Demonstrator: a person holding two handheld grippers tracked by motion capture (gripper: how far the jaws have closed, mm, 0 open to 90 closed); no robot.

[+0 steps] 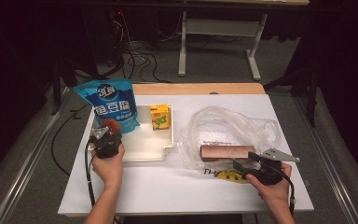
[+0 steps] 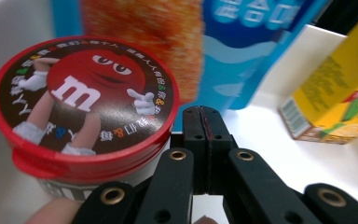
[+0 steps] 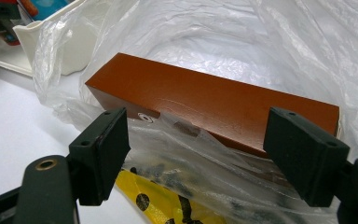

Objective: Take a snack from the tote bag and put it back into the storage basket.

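A red-lidded M&M's cup (image 2: 84, 100) stands close on the left of my left gripper (image 2: 204, 122), whose jaws are shut together with nothing between them. In the high view the left gripper (image 1: 106, 138) sits at the front left corner of a white tray (image 1: 144, 151). A brown oblong box (image 3: 214, 100) lies inside a clear plastic bag (image 3: 307, 51). My right gripper (image 3: 205, 135) is open, its jaws spread just in front of the box's long side. From above, the right gripper (image 1: 240, 165) is at the bag's (image 1: 223, 126) near edge by the box (image 1: 227, 151).
A blue snack pouch (image 1: 107, 105) stands at the tray's back left and a yellow juice carton (image 1: 160, 116) at its back right. A yellow packet (image 3: 168, 205) lies under the plastic below the right jaws. White table surface (image 1: 177, 186) spreads in front.
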